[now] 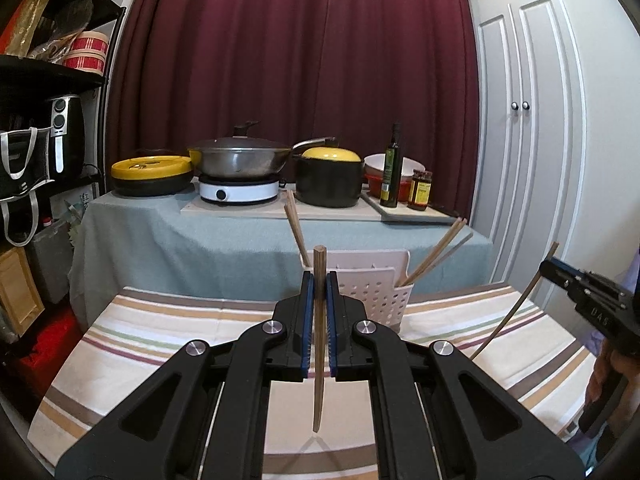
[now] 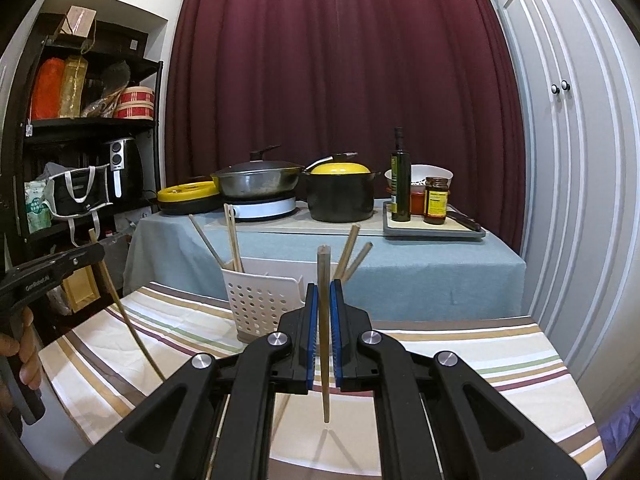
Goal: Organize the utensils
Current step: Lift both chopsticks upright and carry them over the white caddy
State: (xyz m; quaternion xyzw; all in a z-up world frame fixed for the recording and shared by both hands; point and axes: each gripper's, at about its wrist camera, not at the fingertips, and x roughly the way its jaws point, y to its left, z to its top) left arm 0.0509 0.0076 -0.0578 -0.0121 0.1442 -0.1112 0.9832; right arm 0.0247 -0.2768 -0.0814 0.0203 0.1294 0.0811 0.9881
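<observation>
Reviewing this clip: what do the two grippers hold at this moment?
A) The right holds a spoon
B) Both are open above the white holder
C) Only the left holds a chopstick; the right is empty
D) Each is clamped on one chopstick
D: the left gripper has its jaws shut on a chopstick, and the right gripper likewise grips its own chopstick.

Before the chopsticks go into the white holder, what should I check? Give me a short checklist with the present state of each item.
1. Left gripper is shut on its chopstick: ok.
2. Right gripper is shut on its chopstick: ok.
3. Both chopsticks are upright, tips clear of the striped tablecloth: ok.
4. White holder stands upright: ok.
5. Free space in the holder among the chopsticks already inside: cannot tell.
</observation>
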